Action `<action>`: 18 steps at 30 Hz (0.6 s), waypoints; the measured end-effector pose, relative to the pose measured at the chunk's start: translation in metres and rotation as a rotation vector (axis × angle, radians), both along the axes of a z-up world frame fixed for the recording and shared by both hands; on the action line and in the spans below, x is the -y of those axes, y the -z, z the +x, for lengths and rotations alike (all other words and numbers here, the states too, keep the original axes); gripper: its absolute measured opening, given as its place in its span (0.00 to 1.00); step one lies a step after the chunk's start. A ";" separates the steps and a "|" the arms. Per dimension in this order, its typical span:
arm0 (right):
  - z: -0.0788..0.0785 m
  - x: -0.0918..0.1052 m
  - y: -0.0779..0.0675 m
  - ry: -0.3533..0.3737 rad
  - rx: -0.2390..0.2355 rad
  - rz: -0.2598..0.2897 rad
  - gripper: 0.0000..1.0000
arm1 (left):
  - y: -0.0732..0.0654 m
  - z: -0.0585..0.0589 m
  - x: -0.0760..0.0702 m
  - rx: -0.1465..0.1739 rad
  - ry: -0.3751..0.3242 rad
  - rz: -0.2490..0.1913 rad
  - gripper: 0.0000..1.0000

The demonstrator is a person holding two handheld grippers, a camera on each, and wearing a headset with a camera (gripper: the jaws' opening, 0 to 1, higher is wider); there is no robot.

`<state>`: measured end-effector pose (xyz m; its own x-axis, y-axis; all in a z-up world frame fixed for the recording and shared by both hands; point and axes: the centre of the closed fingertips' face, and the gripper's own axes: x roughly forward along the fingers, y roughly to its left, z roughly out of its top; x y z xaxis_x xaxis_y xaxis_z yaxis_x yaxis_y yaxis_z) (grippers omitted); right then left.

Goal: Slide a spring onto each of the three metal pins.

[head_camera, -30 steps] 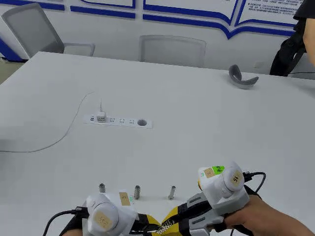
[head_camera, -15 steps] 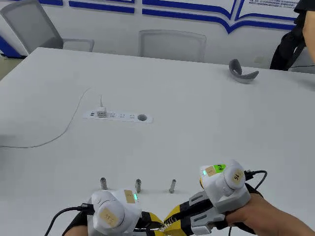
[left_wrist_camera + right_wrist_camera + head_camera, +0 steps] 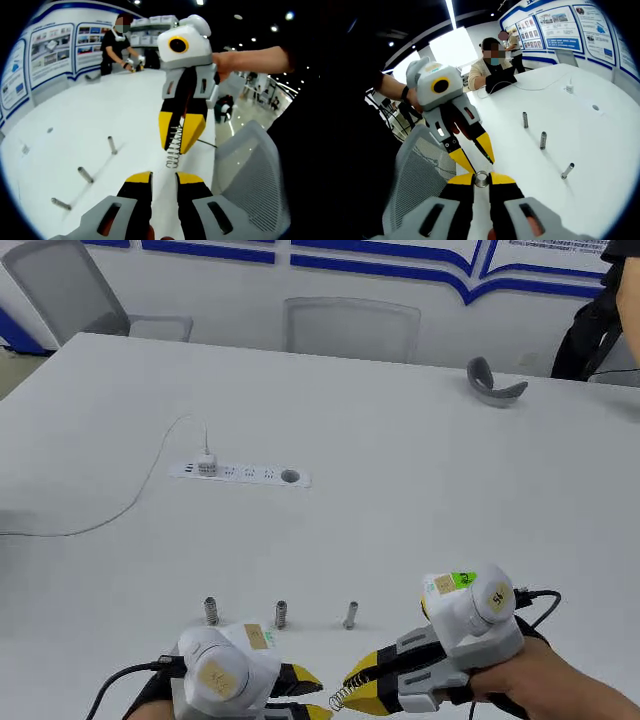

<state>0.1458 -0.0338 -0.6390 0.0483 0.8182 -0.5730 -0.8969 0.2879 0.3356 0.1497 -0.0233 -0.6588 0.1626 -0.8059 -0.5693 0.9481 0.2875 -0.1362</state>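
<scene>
Your right gripper (image 3: pixel 481 180) was pinched narrow on one end of a loose spring (image 3: pixel 173 148), so that in the right gripper view the coil showed end-on as a small ring between the yellow tips. The rest of the spring stuck out past those tips and pointed at your left gripper (image 3: pixel 163 178), whose jaws stood apart with nothing between them. In the left gripper view the spring's free end hung close in front of that gap and did not reach in between the tips. Both grippers faced each other tip to tip at the near edge of the white table (image 3: pixel 420 500), just on your side of the row of pins. The left-hand pin (image 3: pixel 211 610) and the middle pin (image 3: pixel 281 614) each stood upright with a fitted spring (image 3: pixel 543 140) round its shaft. The right-hand pin (image 3: pixel 350 615), the nearest to your right gripper, stood bare. A power strip (image 3: pixel 240 476) lay farther back on the table, well apart from the pins.
</scene>
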 end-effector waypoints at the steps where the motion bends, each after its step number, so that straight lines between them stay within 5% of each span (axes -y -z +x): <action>1: 0.000 0.001 0.001 0.008 0.001 -0.003 0.12 | 0.001 0.000 -0.001 -0.004 -0.006 0.001 0.19; 18: 0.008 0.026 0.014 0.102 0.015 -0.055 0.12 | 0.006 0.014 -0.012 -0.017 -0.109 -0.005 0.23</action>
